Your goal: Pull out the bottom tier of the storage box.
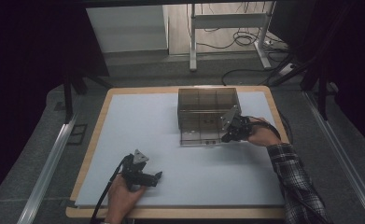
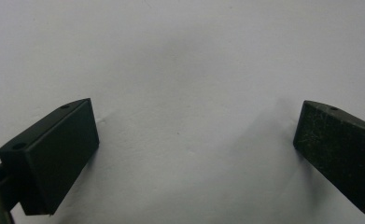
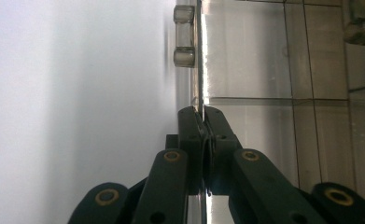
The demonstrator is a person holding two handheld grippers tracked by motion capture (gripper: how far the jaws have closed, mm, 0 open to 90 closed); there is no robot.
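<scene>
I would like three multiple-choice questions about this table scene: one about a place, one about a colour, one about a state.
1. Where does the clear box stand on the mat?
A. far side, right of centre
B. near left corner
C. near edge, centre

2. What colour is the mat?
A. red
B. pale blue-white
C. green

3. How does the left tool stand?
A. shut on the box
B. shut on a cloth
C. open, holding nothing

Answers: 1 A, the high view shows the box near the far edge. 2 B, the mat looks pale throughout. 3 C, the left gripper view shows wide jaws over bare mat.

left gripper (image 1: 157,176): jaws wide apart (low, level) | right gripper (image 3: 202,122): jaws pinched together
</scene>
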